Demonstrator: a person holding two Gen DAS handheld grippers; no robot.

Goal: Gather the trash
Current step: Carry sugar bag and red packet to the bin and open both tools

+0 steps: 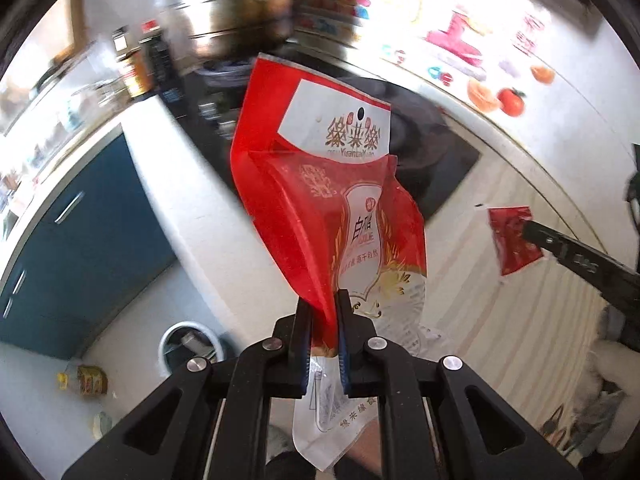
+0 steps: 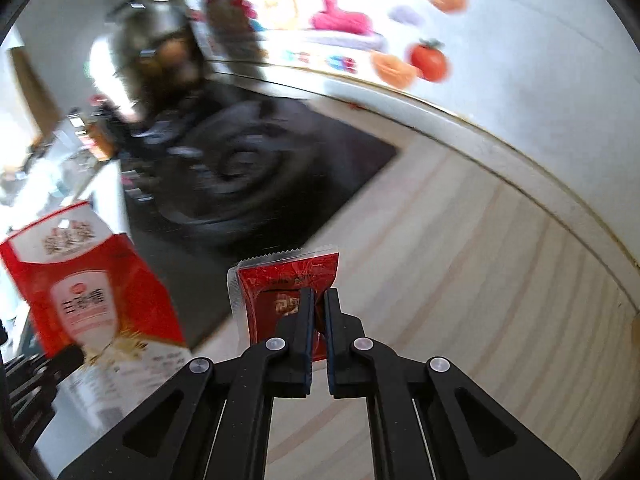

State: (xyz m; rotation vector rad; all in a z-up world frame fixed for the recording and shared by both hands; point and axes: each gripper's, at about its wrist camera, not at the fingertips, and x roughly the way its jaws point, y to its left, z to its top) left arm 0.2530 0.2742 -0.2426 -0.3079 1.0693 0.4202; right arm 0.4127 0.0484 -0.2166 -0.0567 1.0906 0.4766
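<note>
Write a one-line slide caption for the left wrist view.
Left claw pinches a large red-and-white bag above the counter; right claw grips a small red sachet.

The steel pot (image 1: 240, 12) and black stove (image 2: 240, 168) are motion-blurred; wall stickers (image 2: 428, 60) smear.

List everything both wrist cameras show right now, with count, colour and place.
large bag: 1, red and white, clamped in left gripper
small sachet: 1, red, clamped in right gripper
stove top: 1, black, set in the counter
counter: 1, pale wood-grain, beneath both grippers
steel pot: 1, silver, behind the stove
bin: 1, white-rimmed, on the floor
cabinet: 1, blue, left
left gripper: 1, black, shut
right gripper: 1, black, shut
</note>
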